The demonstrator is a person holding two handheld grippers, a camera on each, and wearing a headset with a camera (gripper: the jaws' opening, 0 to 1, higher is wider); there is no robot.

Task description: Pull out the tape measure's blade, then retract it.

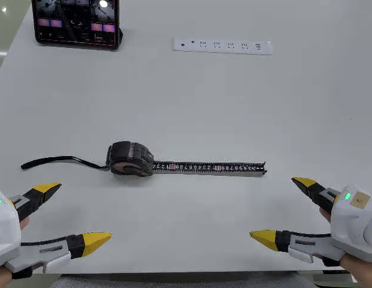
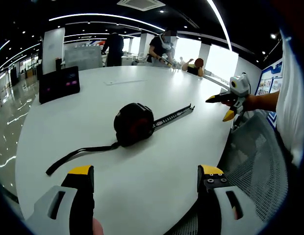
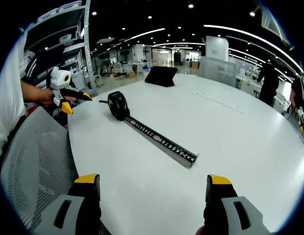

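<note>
A wide white table (image 1: 234, 108) stands in a large open office, and its near edge runs along the bottom of the head view. The tape measure (image 1: 131, 159), a dark round case, lies flat a little left of the frame's centre. Its blade (image 1: 210, 167) is drawn out along the table toward the right and ends in a hook right of centre. A black strap (image 1: 60, 160) trails from the case toward the left edge. Bare table lies on every side of case and blade.

The left gripper (image 1: 84, 212) is at the lower left, near the table's near edge. Its yellow-tipped jaws are spread wide and hold nothing, apart from the strap and case. The right gripper (image 1: 273, 207) is at the lower right, below and right of the blade's hook, clear of it, with its jaws likewise spread wide and empty.

Along the top of the frame, a white power strip (image 1: 222, 45) lies right of centre and a dark tablet (image 1: 77, 23) stands propped at the upper left, both well apart from the tape measure. A grey mesh chair (image 2: 255, 156) sits against the table's near edge, at the lower right of the left gripper view.
</note>
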